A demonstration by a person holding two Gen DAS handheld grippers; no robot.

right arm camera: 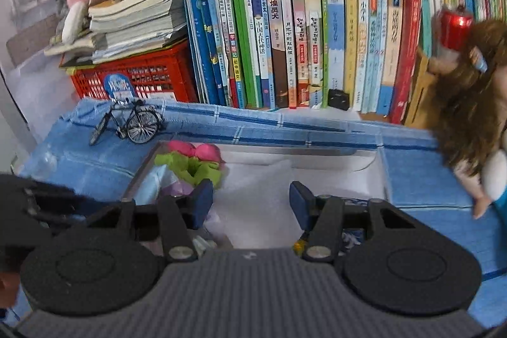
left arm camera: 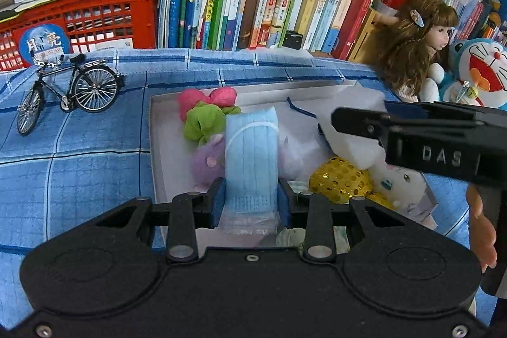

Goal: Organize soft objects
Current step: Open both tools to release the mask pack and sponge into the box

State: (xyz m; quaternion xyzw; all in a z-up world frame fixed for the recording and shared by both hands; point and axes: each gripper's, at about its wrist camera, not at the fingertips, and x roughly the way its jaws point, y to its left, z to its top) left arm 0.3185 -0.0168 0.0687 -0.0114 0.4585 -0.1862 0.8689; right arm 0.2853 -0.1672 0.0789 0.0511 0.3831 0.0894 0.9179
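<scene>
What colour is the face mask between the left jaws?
Light blue face mask, clearest in left wrist view.

Blue checked cloth (left arm camera: 95, 167) under white tray (left arm camera: 154, 148), toy bicycle (left arm camera: 68, 91)

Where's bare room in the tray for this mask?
Bare floor runs along the white tray's far wall, between the pink toy and white foam. The near right is crowded: gold ball, white plush. The left hand-held gripper holds the mask.

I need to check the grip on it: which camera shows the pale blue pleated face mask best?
The left wrist view: the pale blue pleated face mask stands centred and unobstructed, pinched in the left gripper. The right wrist view shows only a pale blue sliver, probably it, behind that gripper's finger.
</scene>
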